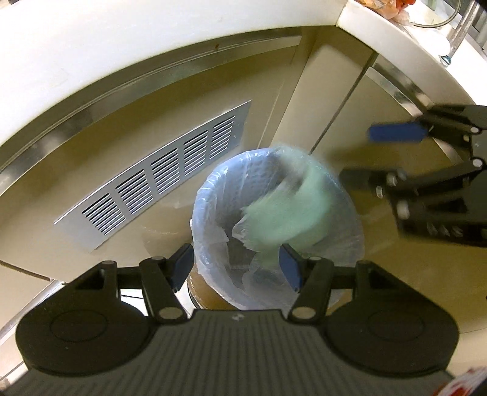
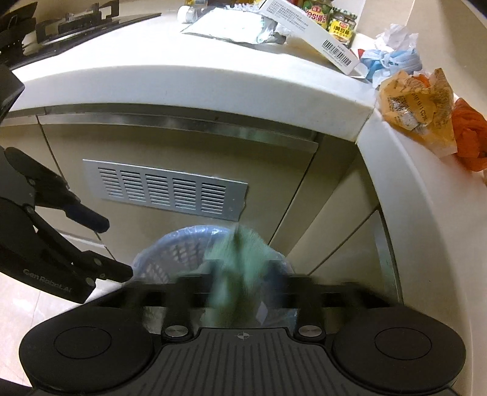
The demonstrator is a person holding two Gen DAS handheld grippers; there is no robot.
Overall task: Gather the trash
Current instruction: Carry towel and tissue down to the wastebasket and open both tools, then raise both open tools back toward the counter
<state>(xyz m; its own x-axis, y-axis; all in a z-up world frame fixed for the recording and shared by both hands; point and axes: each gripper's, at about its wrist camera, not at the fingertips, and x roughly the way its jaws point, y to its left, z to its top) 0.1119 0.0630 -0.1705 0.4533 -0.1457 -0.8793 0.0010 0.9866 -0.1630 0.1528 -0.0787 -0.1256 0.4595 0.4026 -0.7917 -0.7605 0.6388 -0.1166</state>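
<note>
A bin (image 1: 207,189) lined with a clear bluish bag stands on the floor against the cabinet, and shows in the right wrist view too (image 2: 158,243). A pale green crumpled piece of trash (image 1: 289,207) is a blur over the bin's mouth. In the right wrist view this green piece (image 2: 240,265) smears between the blurred fingers of my right gripper (image 2: 243,280), whose jaws stand apart. From the left, my right gripper (image 1: 380,155) is open beside the bin, clear of the piece. My left gripper (image 1: 236,268) is open above the bin's near rim, holding nothing; the right wrist view shows it (image 2: 112,246) at the left.
A vent grille (image 1: 158,170) is set in the cabinet door behind the bin. On the counter above lie an orange wrapper (image 2: 411,103), an orange bag (image 2: 468,134), blue masks (image 2: 395,61), a white box (image 2: 307,27) and a silver pouch (image 2: 231,27). A stove (image 2: 76,18) sits far left.
</note>
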